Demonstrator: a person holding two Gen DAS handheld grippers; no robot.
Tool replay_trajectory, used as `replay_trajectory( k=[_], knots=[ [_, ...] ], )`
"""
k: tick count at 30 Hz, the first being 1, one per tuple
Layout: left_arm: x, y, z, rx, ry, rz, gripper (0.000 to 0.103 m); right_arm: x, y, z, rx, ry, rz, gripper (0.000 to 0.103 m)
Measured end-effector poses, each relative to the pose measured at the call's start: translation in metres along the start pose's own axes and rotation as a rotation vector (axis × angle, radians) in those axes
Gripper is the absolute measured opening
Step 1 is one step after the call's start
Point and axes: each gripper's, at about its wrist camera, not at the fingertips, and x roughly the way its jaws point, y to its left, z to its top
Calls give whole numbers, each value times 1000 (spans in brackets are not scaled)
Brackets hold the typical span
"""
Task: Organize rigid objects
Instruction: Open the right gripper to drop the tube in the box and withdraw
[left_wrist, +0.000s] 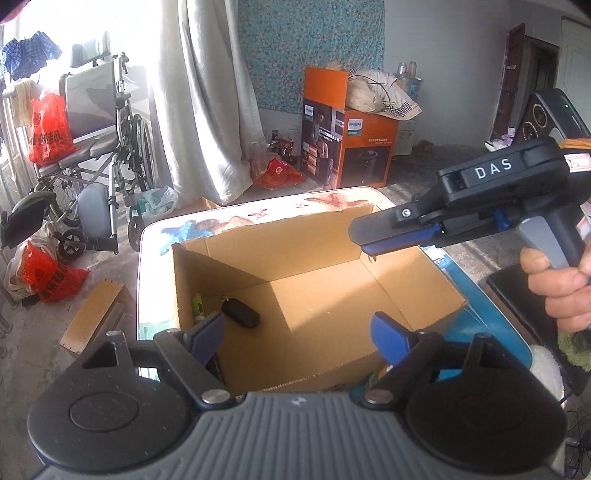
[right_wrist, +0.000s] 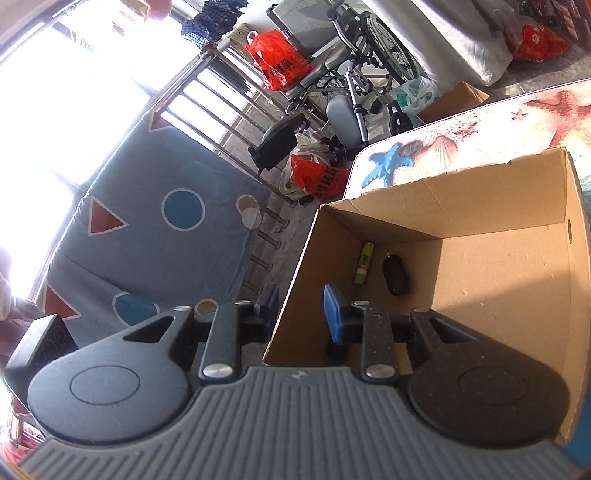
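Observation:
An open cardboard box (left_wrist: 332, 295) (right_wrist: 498, 277) stands on a table covered with a sea-creature cloth (left_wrist: 221, 223) (right_wrist: 480, 125). On the box floor, near its left wall, lie a black car key fob (left_wrist: 241, 312) (right_wrist: 395, 275) and a green tube (left_wrist: 198, 303) (right_wrist: 364, 263). My left gripper (left_wrist: 301, 334) hovers over the box's near edge, open wide with nothing between its fingers. My right gripper (right_wrist: 301, 312) (left_wrist: 364, 240) hangs above the box, its jaws a little apart and empty. A hand (left_wrist: 557, 288) holds its grip.
A wheelchair (left_wrist: 99, 147) (right_wrist: 354, 66) and red plastic bags (left_wrist: 48, 129) (right_wrist: 317, 175) stand on the floor to the left. An orange appliance box (left_wrist: 347, 147) sits behind the table. A wooden block (left_wrist: 96, 317) lies beside it. A blue patterned mat (right_wrist: 166, 229) leans on a metal rail.

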Motion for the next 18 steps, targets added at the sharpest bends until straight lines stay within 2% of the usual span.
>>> replay_trajectory(
  k=[4,8,11,14,18],
  knots=[
    [-8,-24,-38,-4,-19,-67,94,-56,3,-45,-34,-58,9,28],
    [6,-55,-78,14,5,-84,94,-90,-10,-98,-40,-105,-30,30],
    [27,-72,-102,24,61,-86,94,-93,-30,-136,-14,-128,-96,30],
    [48,-92,-121,79,100,-57,93,-81,-53,-173,4,-146,-209,31],
    [67,-106,-131,112,139,-61,85,-59,-76,-200,20,-132,-282,31]
  ],
)
